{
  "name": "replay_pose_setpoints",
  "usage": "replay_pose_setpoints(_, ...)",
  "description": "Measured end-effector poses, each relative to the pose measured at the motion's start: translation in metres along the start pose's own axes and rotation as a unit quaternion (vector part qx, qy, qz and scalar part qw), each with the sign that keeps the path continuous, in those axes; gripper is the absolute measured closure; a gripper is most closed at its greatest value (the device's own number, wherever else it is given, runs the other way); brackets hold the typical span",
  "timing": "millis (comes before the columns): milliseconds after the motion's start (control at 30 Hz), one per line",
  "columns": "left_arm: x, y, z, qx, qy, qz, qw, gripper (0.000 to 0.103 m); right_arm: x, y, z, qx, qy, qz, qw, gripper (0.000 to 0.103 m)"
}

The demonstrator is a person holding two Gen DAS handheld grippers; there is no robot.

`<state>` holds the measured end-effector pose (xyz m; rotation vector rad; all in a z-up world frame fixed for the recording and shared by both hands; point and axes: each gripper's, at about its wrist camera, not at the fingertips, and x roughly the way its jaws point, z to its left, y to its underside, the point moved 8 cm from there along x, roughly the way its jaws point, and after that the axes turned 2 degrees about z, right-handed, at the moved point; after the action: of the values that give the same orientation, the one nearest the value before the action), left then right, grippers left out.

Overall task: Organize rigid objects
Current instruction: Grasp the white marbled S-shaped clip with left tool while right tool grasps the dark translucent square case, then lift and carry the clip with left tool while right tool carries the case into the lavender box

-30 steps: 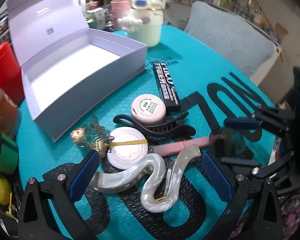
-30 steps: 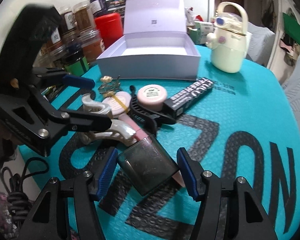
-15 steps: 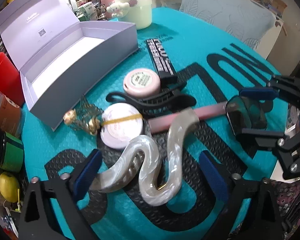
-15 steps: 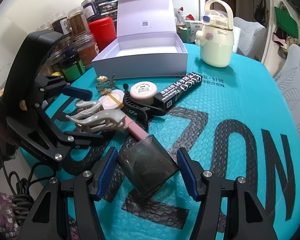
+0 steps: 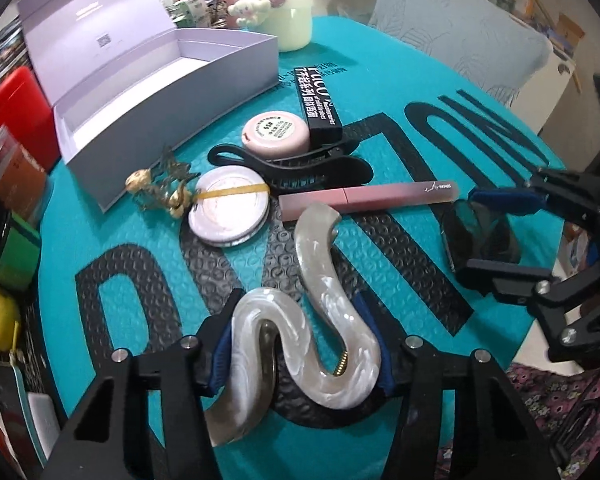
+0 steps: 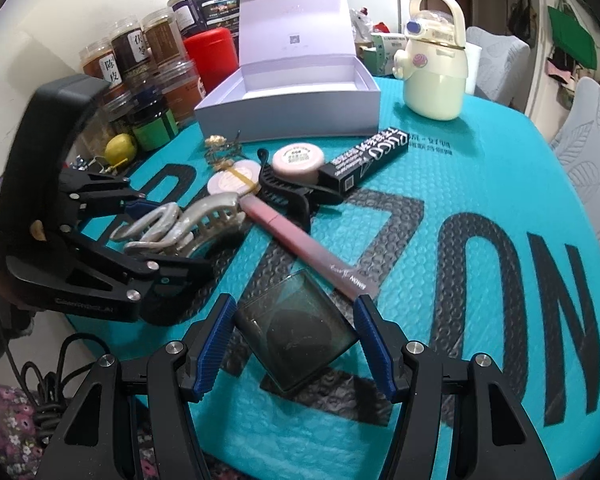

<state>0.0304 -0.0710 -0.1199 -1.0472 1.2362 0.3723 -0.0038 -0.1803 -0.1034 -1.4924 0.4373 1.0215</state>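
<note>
My left gripper (image 5: 302,344) is shut on a pearly white wavy hair clip (image 5: 320,304) and holds it above the teal mat; it shows in the right wrist view (image 6: 180,224) too. My right gripper (image 6: 296,338) is shut on a dark smoky square case (image 6: 296,338), also seen in the left wrist view (image 5: 480,236). On the mat lie a pink tube (image 5: 364,196), a black claw clip (image 5: 300,168), a pink jar (image 5: 276,132), a white round compact (image 5: 228,212), a gold brooch (image 5: 160,188) and a black Fuco box (image 5: 318,100). The open lilac box (image 5: 160,68) is empty.
A cream bottle (image 6: 432,68) stands behind the lilac box. Jars (image 6: 140,64), a red canister (image 6: 212,60) and a lemon (image 6: 120,148) line the mat's left edge. A grey chair (image 5: 460,28) stands beyond the table.
My left gripper has shut on the white hair clip and lifted it back from the pile. My right gripper has drawn the dark case off the pink tube, toward the near edge.
</note>
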Motion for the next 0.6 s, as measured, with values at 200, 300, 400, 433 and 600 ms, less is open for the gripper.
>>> replay_pose_setpoints(200, -0.004, 0.006, 0.004, -0.036, -0.001, -0.005, 0.9993, 0.049, 0.003, 0.002, 0.001, 0.005, 0.008, 0.004, 1.000, 0.042)
replay_pose_setpoints(300, -0.006, 0.008, 0.007, -0.051, -0.002, -0.009, 0.9987, 0.049, 0.003, 0.001, 0.002, 0.004, 0.012, 0.005, 1.000, 0.042)
replay_pose_setpoints(400, -0.006, 0.009, 0.009, -0.060, -0.008, -0.010, 0.9981, 0.049, 0.004, 0.001, 0.003, -0.004, 0.018, 0.005, 1.000, 0.042)
replay_pose_setpoints(433, -0.006, 0.010, 0.009, -0.062, -0.009, -0.011, 0.9980, 0.049, 0.005, 0.000, 0.003, -0.007, 0.020, 0.005, 1.000, 0.042)
replay_pose_setpoints(600, -0.008, 0.013, 0.011, -0.068, -0.012, -0.013, 0.9976, 0.049, 0.016, 0.005, 0.004, -0.015, 0.031, 0.025, 0.999, 0.041)
